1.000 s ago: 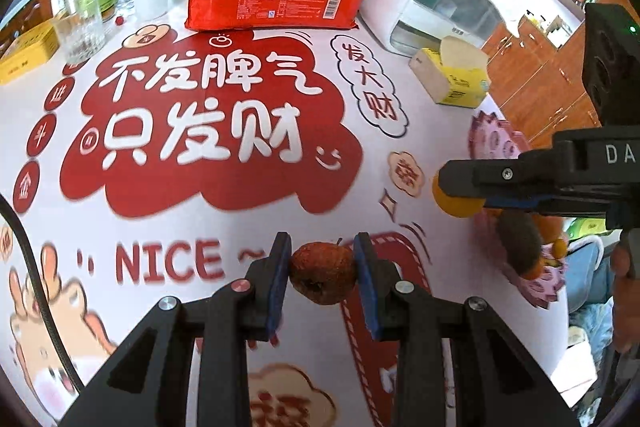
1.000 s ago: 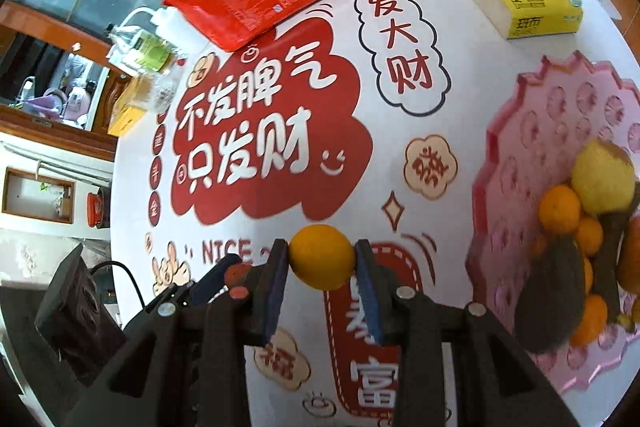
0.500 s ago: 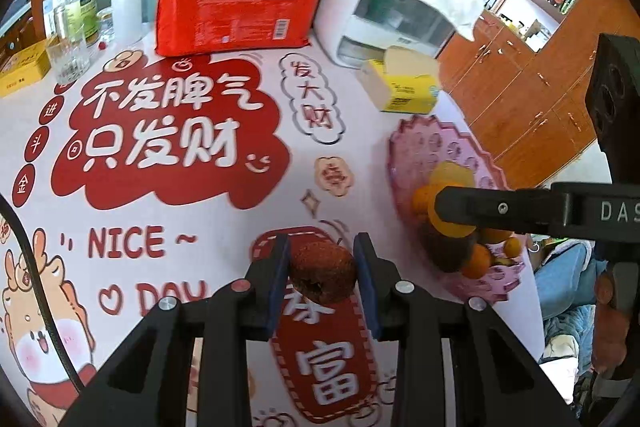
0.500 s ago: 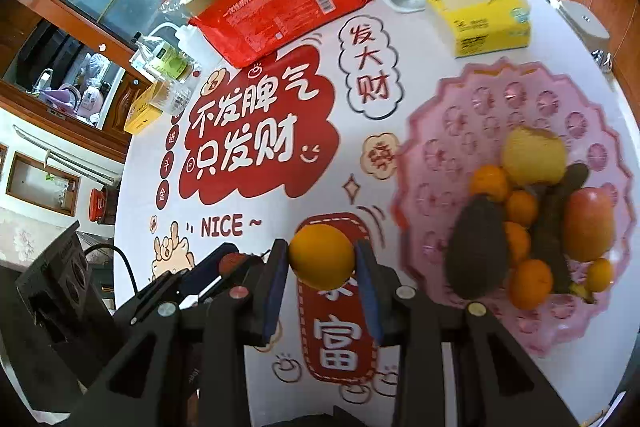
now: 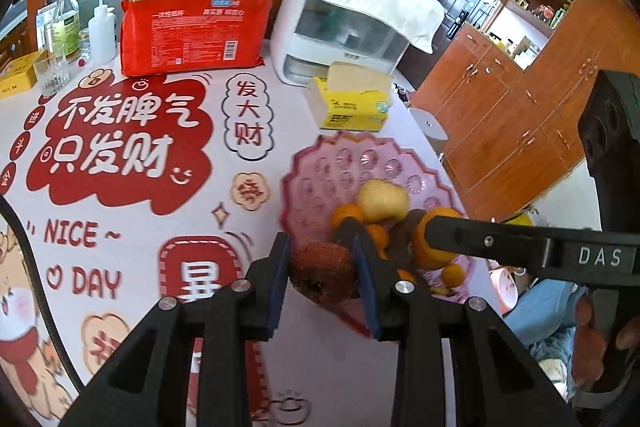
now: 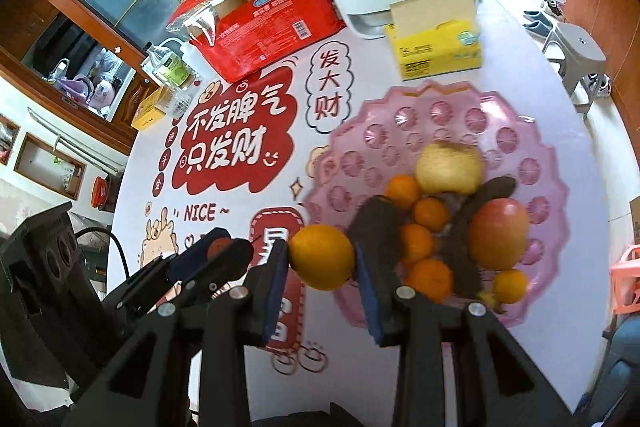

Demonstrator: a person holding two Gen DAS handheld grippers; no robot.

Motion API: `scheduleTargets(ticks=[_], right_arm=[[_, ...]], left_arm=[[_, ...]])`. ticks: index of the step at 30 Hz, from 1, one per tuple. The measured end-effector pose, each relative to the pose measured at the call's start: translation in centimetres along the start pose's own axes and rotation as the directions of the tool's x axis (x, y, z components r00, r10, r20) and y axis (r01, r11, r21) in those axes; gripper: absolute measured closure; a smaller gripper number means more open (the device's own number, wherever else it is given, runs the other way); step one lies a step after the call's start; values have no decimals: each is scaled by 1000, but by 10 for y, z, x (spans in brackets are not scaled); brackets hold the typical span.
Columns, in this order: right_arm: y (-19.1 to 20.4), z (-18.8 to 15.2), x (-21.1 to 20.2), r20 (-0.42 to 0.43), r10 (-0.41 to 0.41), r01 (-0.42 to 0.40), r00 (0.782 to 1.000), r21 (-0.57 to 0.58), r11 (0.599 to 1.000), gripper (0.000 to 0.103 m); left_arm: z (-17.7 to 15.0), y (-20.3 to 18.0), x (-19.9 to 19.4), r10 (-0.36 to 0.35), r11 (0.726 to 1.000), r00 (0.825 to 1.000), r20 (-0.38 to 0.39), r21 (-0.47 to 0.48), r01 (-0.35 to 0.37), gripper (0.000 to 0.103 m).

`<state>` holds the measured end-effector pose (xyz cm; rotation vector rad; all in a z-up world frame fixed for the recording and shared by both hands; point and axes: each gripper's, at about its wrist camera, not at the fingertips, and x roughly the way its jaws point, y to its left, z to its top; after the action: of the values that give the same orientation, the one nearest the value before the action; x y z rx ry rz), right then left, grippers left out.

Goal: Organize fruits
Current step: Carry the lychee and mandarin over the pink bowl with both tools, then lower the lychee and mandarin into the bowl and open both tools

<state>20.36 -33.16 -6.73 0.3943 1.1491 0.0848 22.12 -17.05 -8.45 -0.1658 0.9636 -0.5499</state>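
Both grippers now nearer scalloped pink plate [image 6: 520, 131] | left gripper [image 5: 322, 273] clamps rough brown fruit [image 5: 323, 273] | right gripper [image 6: 322, 263] clamps smooth orange [image 6: 322, 257]

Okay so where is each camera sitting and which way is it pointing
Left wrist: on the left gripper, facing the pink plate; it holds a brown fruit, right gripper alongside.
Right wrist: on the right gripper, above the plate; holds an orange, left gripper alongside.
Shared: plate, yellow tissue box.
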Motion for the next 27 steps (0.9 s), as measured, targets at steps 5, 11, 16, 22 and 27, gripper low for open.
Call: scheduleTargets(ticks=[5,11,16,22,27], right_arm=[[-25,-3,-14,3,5,-5,1000,-25,1000,69],[-52,-9,-23,-7,15,-15,1000,-62,998,69],[-67,-17,-22,-35,20,-23,999,-90,996,69],[-82,-29,-8,-91,11,-22,996,-123,992,69],[-91,-37,6,-133,-1,-20,991,-150,988,68]], left_arm=[[-10,-26,10,2,1000,1000,6,-25,-2,72],[-22,-50,26,5,998,1000,-1,-55,-5,72],[-31,-60,38,17,996,1000,-10,-83,-18,72],[-45,-62,49,34,991,999,-31,-132,-38,72],[-52,-62,55,45,988,998,-46,-148,-51,72]])
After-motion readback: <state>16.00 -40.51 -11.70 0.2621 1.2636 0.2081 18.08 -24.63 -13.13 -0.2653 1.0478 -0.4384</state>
